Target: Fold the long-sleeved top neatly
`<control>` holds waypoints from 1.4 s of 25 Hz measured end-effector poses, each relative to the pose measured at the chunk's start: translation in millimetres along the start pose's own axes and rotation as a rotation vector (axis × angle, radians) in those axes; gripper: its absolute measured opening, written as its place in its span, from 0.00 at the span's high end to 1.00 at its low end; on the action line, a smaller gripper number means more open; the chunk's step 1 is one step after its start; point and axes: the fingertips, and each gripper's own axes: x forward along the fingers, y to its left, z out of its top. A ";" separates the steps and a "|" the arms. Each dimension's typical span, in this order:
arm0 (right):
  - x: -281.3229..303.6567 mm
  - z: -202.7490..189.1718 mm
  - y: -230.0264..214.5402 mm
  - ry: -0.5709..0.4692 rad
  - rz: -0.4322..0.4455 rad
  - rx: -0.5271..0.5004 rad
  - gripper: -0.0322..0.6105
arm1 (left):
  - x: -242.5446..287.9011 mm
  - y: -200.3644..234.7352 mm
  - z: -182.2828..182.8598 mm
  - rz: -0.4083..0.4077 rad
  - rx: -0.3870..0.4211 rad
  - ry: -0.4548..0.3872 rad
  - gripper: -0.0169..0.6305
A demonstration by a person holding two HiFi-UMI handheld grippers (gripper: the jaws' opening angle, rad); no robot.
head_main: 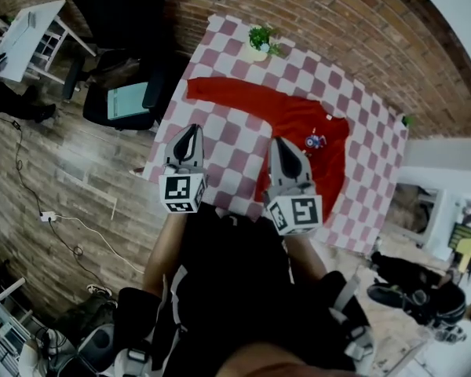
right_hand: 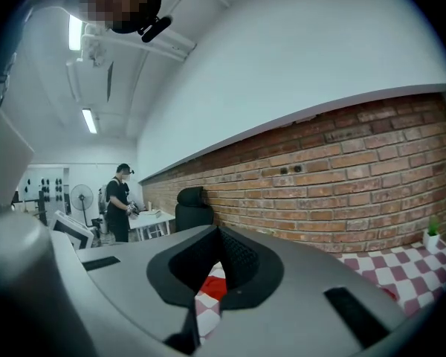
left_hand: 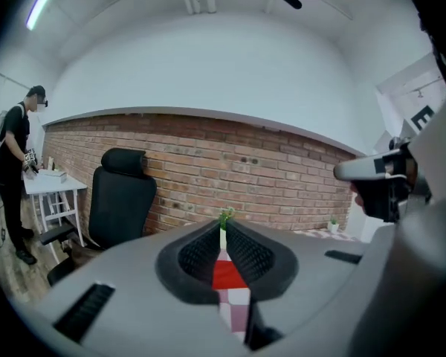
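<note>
A red long-sleeved top (head_main: pixel 298 124) lies spread on the pink-and-white checked table (head_main: pixel 228 144), one sleeve stretched toward the table's left edge and a small coloured print on its chest. My left gripper (head_main: pixel 193 129) hovers over the near left part of the table, short of the sleeve, its jaws shut and empty. My right gripper (head_main: pixel 278 142) is above the top's near edge, also shut with nothing in it. Through the closed left gripper (left_hand: pixel 224 227) I see a sliver of the red top (left_hand: pixel 227 274); the right gripper (right_hand: pixel 218 230) shows a small piece of the top (right_hand: pixel 214 288) too.
A small potted plant (head_main: pixel 259 42) stands at the table's far edge. A black office chair (head_main: pixel 114 6) and a seat holding a screen (head_main: pixel 128 100) stand left of the table, by a white desk (head_main: pixel 27 38). A person (left_hand: pixel 15 169) works at that desk. A brick wall (left_hand: pixel 267 173) runs behind.
</note>
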 end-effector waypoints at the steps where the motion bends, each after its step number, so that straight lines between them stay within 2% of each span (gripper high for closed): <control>1: 9.7 2.1 1.1 0.001 -0.001 0.000 0.94 | 8.7 9.7 -4.5 0.002 -0.011 0.016 0.97; 10: 79.4 -0.1 8.9 0.047 -0.022 -0.006 0.94 | 86.3 87.8 -43.8 0.020 -0.066 0.120 0.78; 15: 102.2 -4.4 4.4 0.074 -0.045 -0.006 0.94 | 119.4 100.6 -64.2 -0.001 -0.075 0.156 0.64; 17: 110.2 -6.6 3.0 0.087 -0.054 -0.003 0.94 | 130.8 102.4 -76.6 -0.016 -0.069 0.185 0.61; 20: 120.6 -9.3 2.1 0.101 -0.064 -0.008 0.94 | 148.8 107.4 -103.0 -0.022 -0.063 0.240 0.60; 30: 135.2 -16.3 -8.6 0.136 -0.121 0.001 0.94 | 194.4 123.4 -183.8 0.020 -0.134 0.425 0.60; 35: 136.4 -17.7 -18.4 0.145 -0.153 0.007 0.94 | 204.9 129.5 -218.6 0.034 -0.159 0.553 0.60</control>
